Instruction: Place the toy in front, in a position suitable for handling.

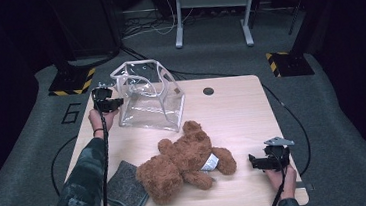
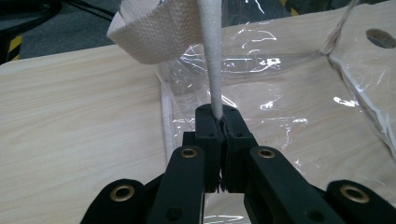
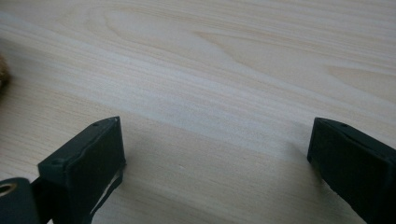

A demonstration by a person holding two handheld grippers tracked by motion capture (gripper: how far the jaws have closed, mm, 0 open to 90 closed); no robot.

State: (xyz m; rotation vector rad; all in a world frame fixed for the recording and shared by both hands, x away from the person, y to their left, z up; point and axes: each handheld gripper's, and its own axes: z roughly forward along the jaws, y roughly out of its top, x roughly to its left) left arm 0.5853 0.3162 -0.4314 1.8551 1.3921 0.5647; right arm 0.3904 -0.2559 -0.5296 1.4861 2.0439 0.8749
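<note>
A clear plastic bag (image 1: 148, 103) with white trim stands open at the table's back left. My left gripper (image 1: 116, 104) is at the bag's left edge. In the left gripper view the left gripper (image 2: 223, 122) is shut on the bag's white woven strap (image 2: 211, 70), which rises straight up from the jaws, with the clear bag (image 2: 289, 107) lying behind. A brown teddy bear (image 1: 183, 162) lies on its back at the table's front middle. My right gripper (image 1: 252, 162) rests low at the front right, a little right of the bear's arm. The right gripper (image 3: 215, 140) stands wide open over bare wood.
A folded grey cloth (image 1: 125, 188) lies at the front left, touching the bear. The wooden table (image 1: 232, 113) has a dark round hole (image 1: 208, 90) near its back edge. Grey floor, cables and a desk frame (image 1: 211, 10) lie beyond.
</note>
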